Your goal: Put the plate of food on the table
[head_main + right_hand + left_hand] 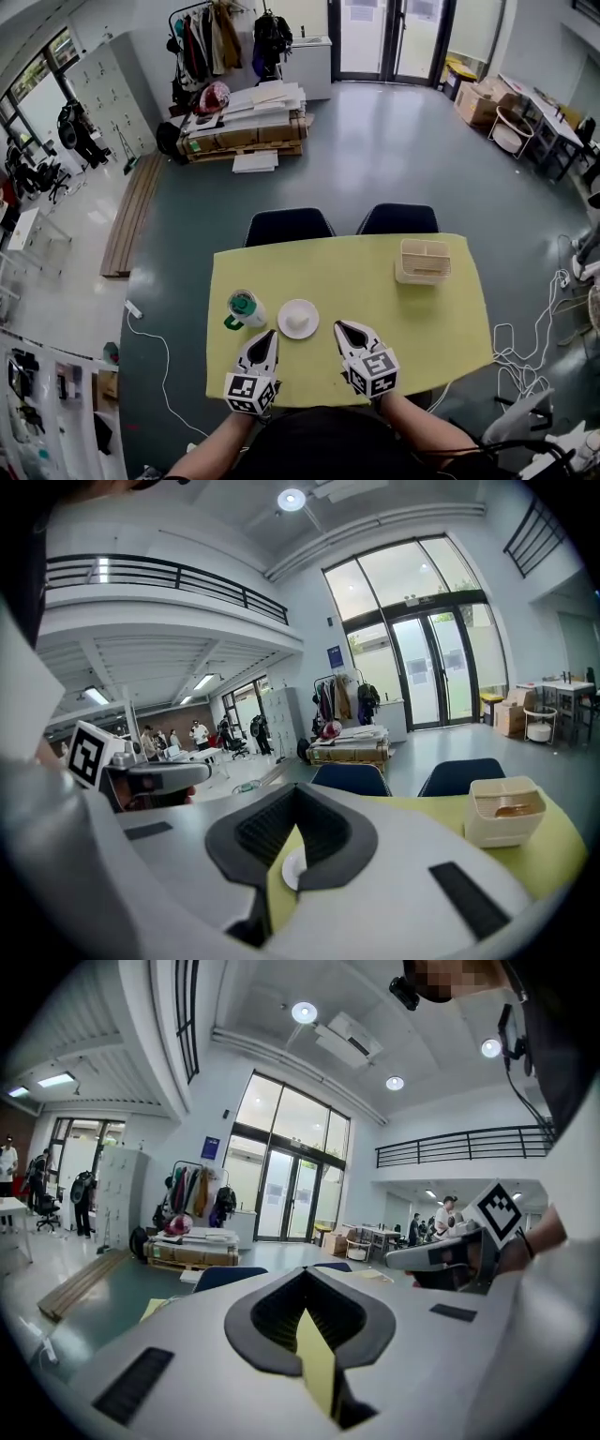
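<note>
Plate on table between left gripper, right gripper; touching neither.

Grey-green floor; glass doors, upper centre; loaded pallet and coat rack, upper left; two dark chairs, centre.

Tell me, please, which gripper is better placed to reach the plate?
Probably the right gripper: the plate shows straight ahead between its shut jaws in its own view. The left gripper sits about as near, but its view shows no plate, and the cup crowds it.
</note>
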Demonstrator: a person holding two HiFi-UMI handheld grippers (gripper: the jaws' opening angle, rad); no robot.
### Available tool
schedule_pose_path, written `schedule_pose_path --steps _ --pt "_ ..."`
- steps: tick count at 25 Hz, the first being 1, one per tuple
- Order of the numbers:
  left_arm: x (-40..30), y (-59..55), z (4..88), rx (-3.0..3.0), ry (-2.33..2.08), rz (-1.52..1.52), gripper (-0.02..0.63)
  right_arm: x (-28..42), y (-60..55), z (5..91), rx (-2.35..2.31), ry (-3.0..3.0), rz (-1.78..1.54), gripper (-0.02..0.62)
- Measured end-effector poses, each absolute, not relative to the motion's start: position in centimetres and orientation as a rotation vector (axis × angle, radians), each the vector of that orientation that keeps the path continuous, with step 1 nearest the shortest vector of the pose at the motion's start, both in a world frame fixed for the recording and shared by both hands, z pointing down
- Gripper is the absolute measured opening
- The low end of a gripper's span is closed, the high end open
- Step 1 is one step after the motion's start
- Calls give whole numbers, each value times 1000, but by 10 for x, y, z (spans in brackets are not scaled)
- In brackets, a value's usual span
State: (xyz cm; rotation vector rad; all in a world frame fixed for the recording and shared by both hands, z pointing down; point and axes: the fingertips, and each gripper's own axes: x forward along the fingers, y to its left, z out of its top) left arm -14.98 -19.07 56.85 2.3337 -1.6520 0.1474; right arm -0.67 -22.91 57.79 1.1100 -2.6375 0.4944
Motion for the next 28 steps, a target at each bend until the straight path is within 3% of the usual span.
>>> schedule_pose_path --steps 10,28 --pt "-141 -189 557 2379 -1621 142 8 7 -228 564 1133 -2623 367 11" --pt "-140 -196 561 2359 -1624 149 8 21 -233 563 1223 -2619 423 11"
